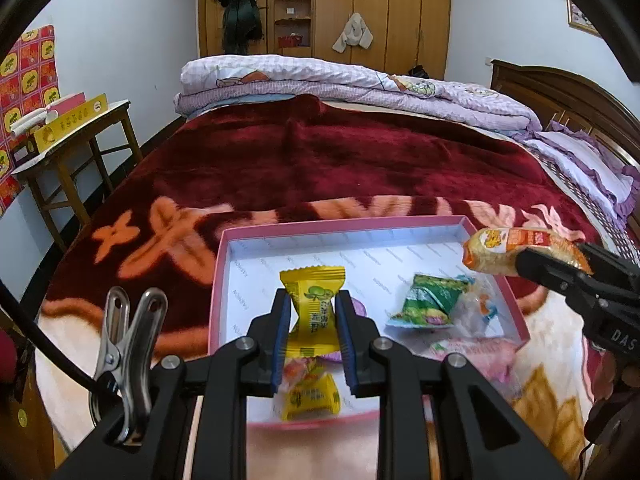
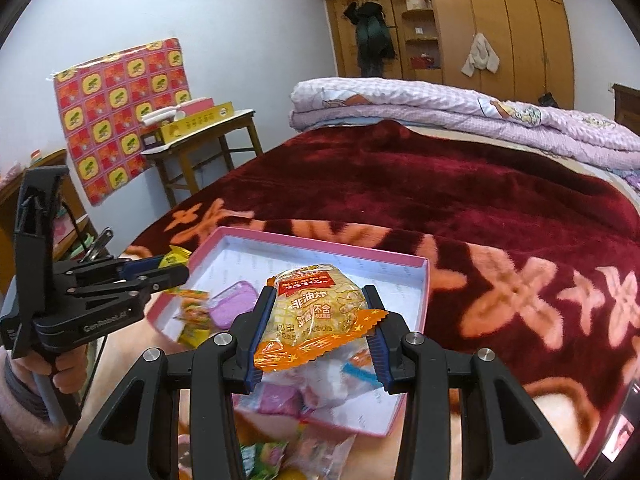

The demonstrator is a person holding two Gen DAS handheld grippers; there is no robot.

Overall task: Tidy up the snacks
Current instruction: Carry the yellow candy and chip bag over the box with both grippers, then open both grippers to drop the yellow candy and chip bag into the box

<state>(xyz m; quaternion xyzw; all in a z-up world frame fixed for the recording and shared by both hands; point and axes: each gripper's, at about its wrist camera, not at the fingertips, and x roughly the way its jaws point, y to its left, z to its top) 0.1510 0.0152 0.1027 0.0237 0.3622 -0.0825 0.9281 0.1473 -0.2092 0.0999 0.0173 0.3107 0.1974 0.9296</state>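
Left gripper [image 1: 313,308] clamped on a yellow crinkle-edged candy wrapper [image 1: 314,304], held above the near part of a shallow pink cardboard box lid [image 1: 340,224]. Right gripper [image 2: 320,334] pinching an orange-and-yellow rice cracker packet [image 2: 320,312], over the same lid's right side. Resting on a dark red floral plush blanket [image 1: 320,160], with a green snack packet [image 1: 430,300] inside.

From where I sit, both feeds are evenly lit by soft, cool indoor light, with no hard shadows. The white floor of the box [image 1: 360,256] carries a pale sheen along its far edge. Fisheye bending curves the wardrobe [image 1: 360,8] and walls, and black vignette cuts the corners. The blanket's [image 2: 500,208] flower pattern and the loose snacks near the bottom edge smear with motion blur; distant furniture stays fairly sharp.
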